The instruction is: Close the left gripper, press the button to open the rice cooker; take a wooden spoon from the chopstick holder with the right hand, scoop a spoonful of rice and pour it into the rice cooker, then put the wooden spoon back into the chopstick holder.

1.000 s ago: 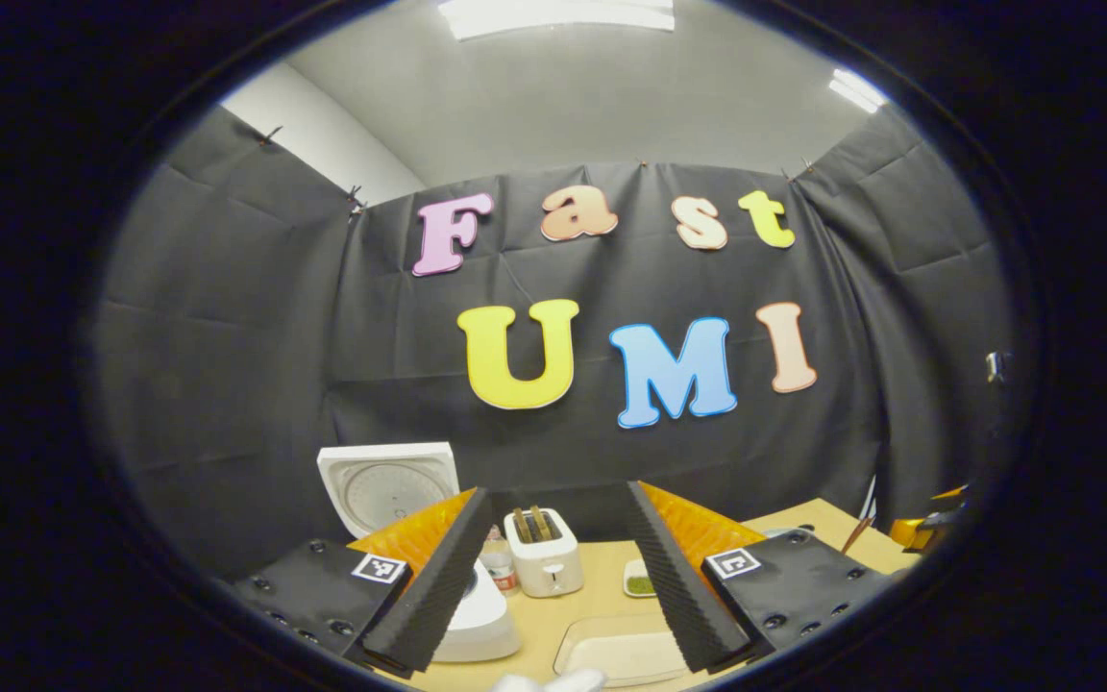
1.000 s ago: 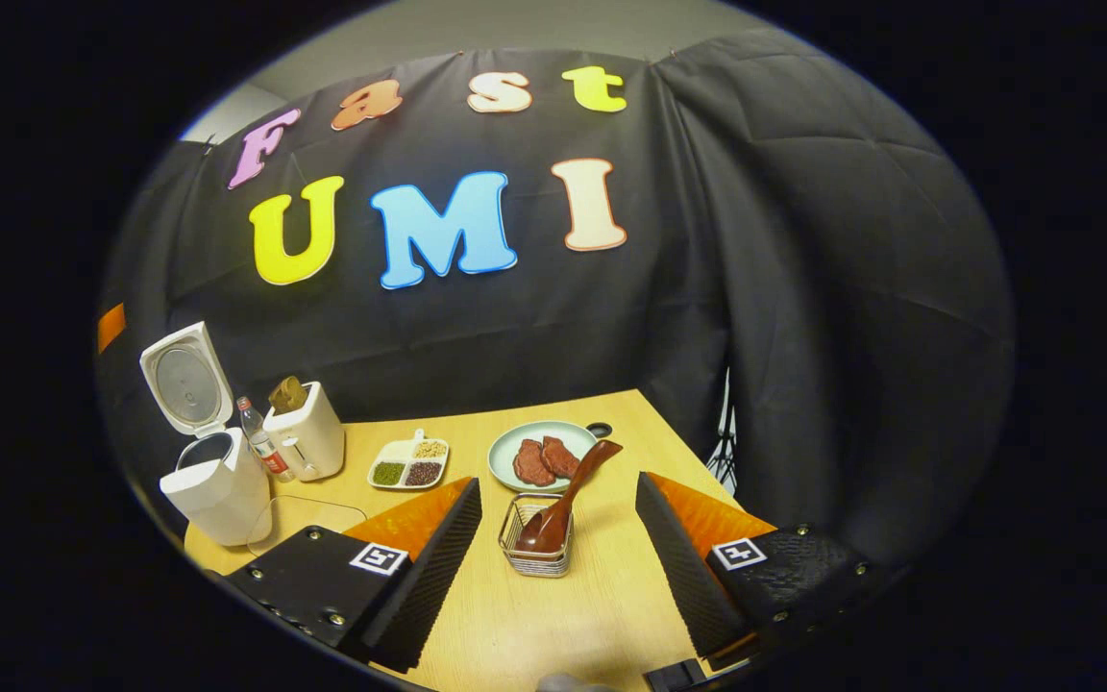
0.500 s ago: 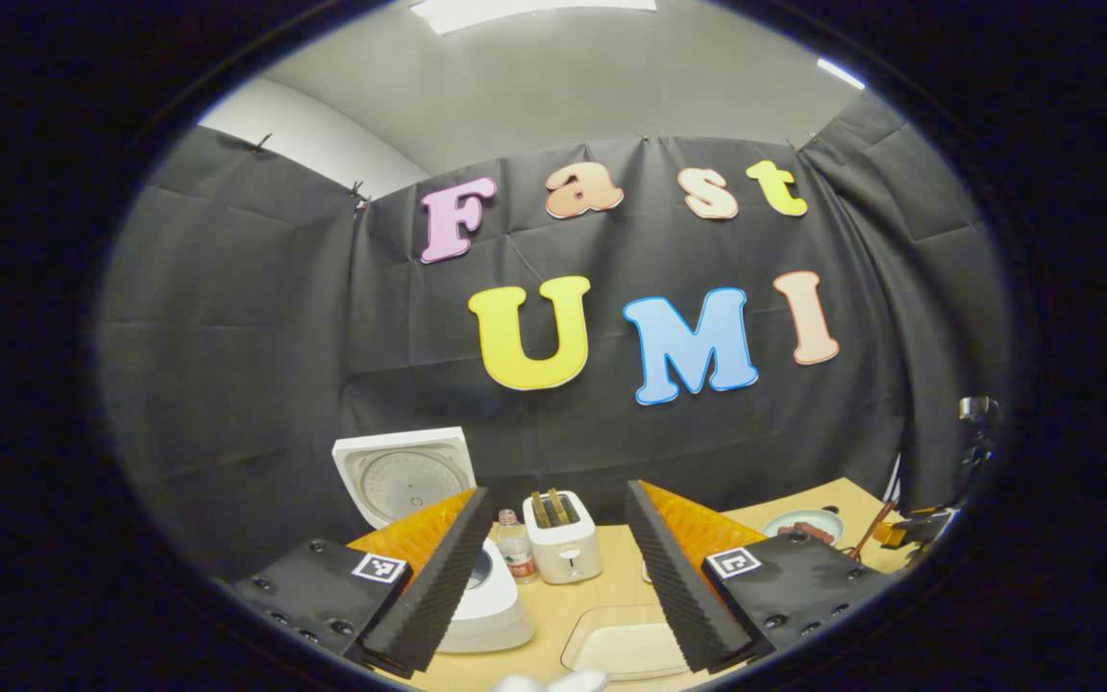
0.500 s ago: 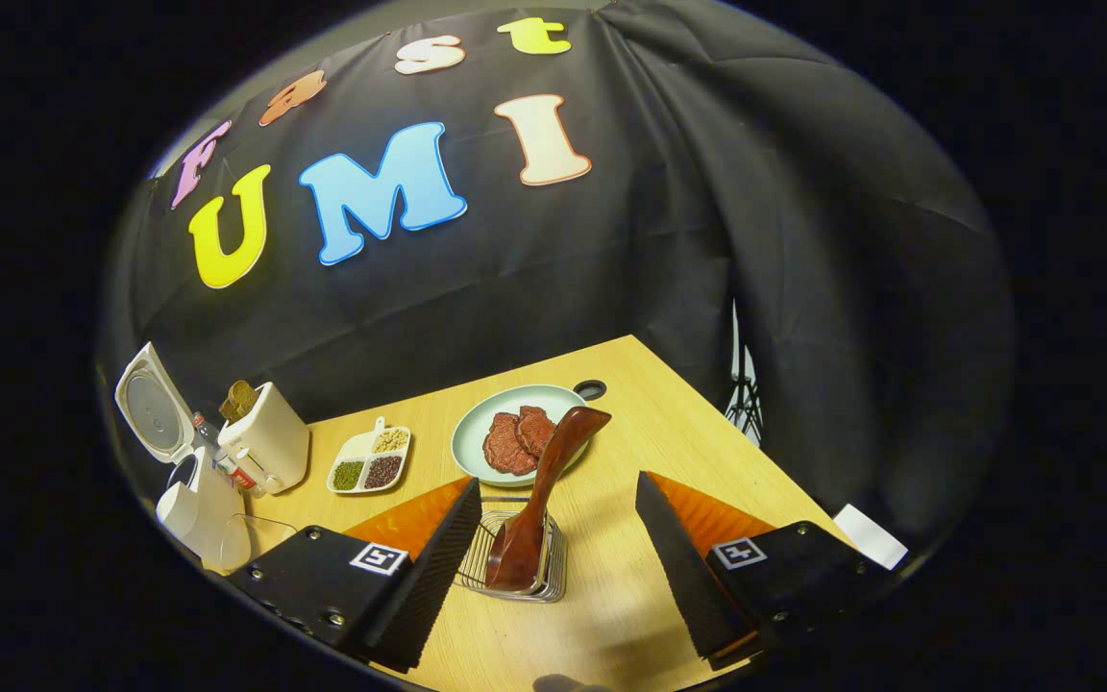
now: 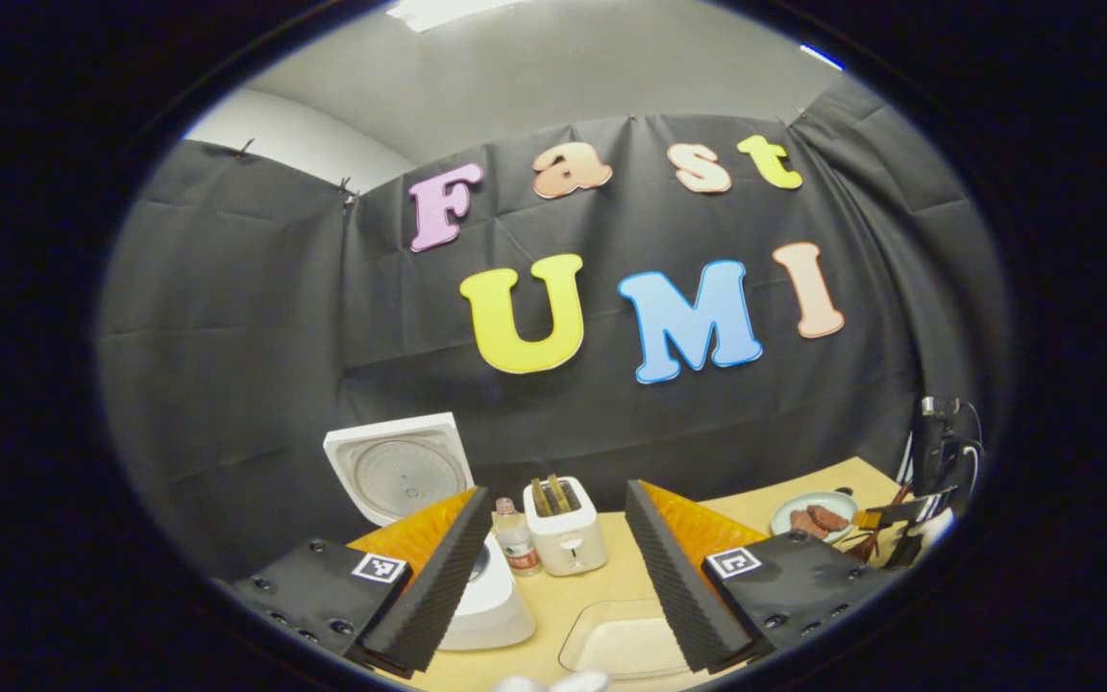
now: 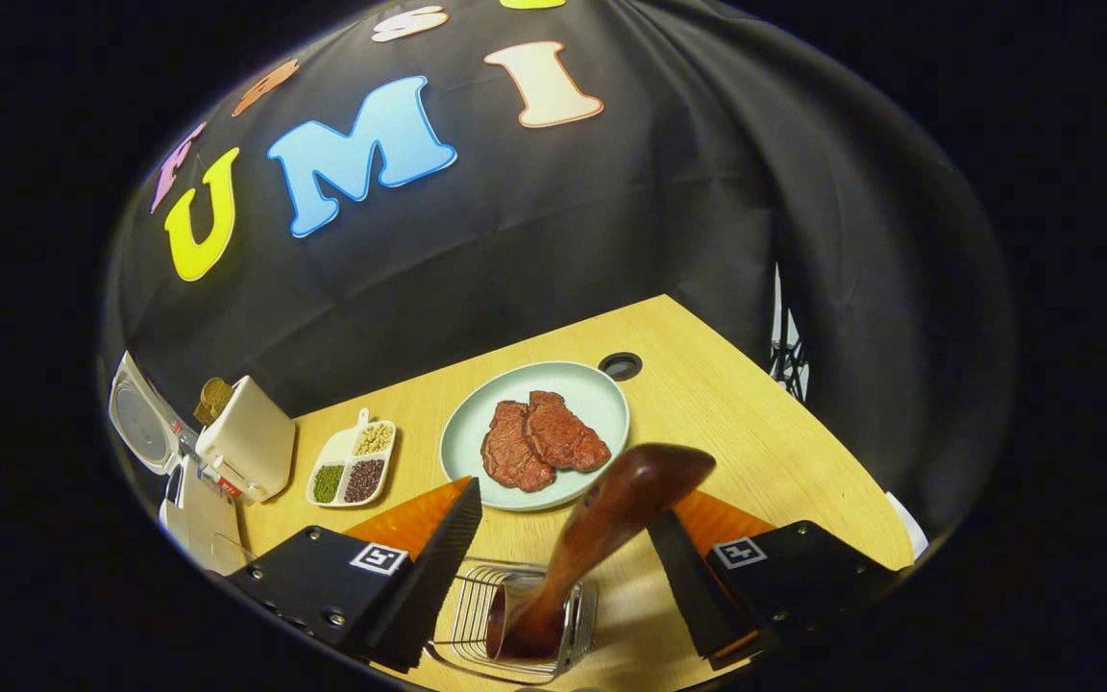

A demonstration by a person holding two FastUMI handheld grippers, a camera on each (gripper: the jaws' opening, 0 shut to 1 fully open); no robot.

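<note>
Staged kitchen set inside a recording booth, not a real home: black cloth wall (image 5: 227, 365) pinned up on all sides, plain grey ceiling with a strip light (image 5: 448, 10) above it. One light wooden table (image 6: 726, 413) carries kitchen props: white rice cooker with lid raised (image 5: 400, 471), cream two-slot toaster (image 5: 565, 538), small plastic bottle (image 5: 515, 538), white divided dish of beans and grains (image 6: 354, 463), pale green plate with red meat slices (image 6: 602, 394), wire chopstick holder (image 6: 477, 615) with dark wooden spoon (image 6: 611, 509)

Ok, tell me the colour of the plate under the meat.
Pale green plate, best seen in the right gripper view.
</note>
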